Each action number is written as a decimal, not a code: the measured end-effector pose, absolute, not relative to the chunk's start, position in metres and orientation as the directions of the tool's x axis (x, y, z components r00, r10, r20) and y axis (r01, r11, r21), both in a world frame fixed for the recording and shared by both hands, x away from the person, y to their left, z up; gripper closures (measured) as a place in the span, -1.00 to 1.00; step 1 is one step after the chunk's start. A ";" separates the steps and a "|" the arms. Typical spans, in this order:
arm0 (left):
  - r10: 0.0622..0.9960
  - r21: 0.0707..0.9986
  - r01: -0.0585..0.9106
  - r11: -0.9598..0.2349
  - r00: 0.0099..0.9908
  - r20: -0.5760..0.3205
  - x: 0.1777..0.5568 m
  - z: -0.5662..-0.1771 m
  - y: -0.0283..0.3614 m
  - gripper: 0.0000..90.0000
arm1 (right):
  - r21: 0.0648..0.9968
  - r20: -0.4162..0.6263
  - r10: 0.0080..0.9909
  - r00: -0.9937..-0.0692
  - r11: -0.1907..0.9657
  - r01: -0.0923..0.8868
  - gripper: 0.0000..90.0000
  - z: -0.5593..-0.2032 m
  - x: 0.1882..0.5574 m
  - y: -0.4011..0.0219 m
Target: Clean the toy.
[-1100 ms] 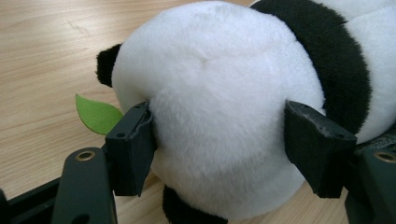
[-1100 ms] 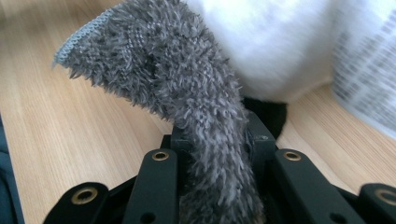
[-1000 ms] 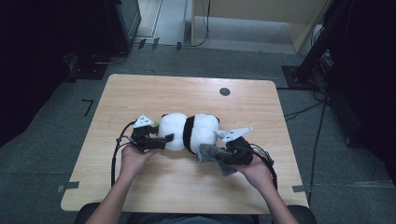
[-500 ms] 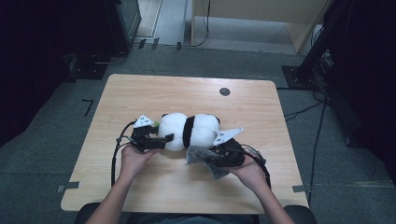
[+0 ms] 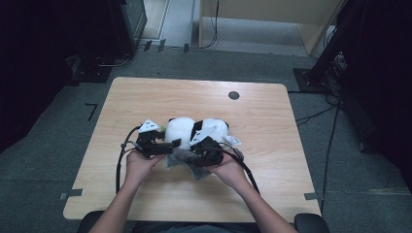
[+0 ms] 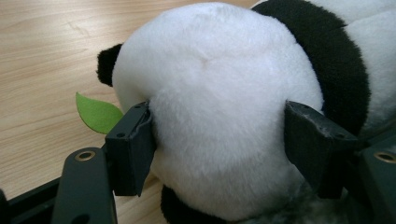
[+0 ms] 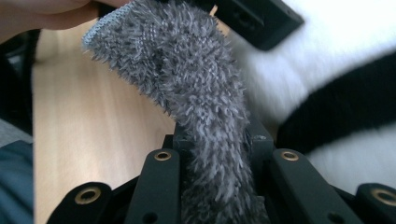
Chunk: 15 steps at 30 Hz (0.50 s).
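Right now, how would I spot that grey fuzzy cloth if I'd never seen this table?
Find the wooden table, then the black-and-white plush panda lying at its middle. The grey cloth hangs at the panda's near side, pinched in the right gripper; it alone is shaggy grey.

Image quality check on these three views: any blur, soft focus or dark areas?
High view: table evenly lit, surroundings nearly black, picture a bit soft. Left gripper view: sharp on the plush panda and its green leaf, no glare. Right gripper view: grey fuzzy cloth fairly crisp near the tongs, panda behind it smeared, hand at top left out of focus.
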<state>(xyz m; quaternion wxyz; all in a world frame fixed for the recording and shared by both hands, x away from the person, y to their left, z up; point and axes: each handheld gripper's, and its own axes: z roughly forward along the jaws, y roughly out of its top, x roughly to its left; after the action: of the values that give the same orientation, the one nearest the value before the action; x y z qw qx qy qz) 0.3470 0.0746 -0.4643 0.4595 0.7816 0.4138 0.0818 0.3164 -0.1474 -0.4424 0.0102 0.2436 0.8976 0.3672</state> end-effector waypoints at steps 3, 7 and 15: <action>0.720 0.785 0.575 -0.230 0.643 -0.260 0.347 -0.464 0.075 -0.36 | 0.661 0.164 0.453 -0.876 0.609 0.439 0.63 -0.443 0.321 -0.138; 0.720 0.784 0.576 -0.230 0.643 -0.261 0.347 -0.464 0.075 -0.36 | 0.656 0.146 0.465 -0.873 0.615 0.437 0.63 -0.446 0.324 -0.128; 0.722 0.787 0.572 -0.232 0.643 -0.254 0.348 -0.465 0.076 -0.36 | 0.660 0.143 0.480 -0.866 0.606 0.445 0.63 -0.451 0.328 -0.126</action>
<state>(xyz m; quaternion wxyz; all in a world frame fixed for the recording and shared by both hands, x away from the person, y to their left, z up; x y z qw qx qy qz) 0.3476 0.0757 -0.4647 0.4604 0.7807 0.4145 0.0817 0.3278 -0.1260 -0.4507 0.0241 0.2580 0.8957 0.3612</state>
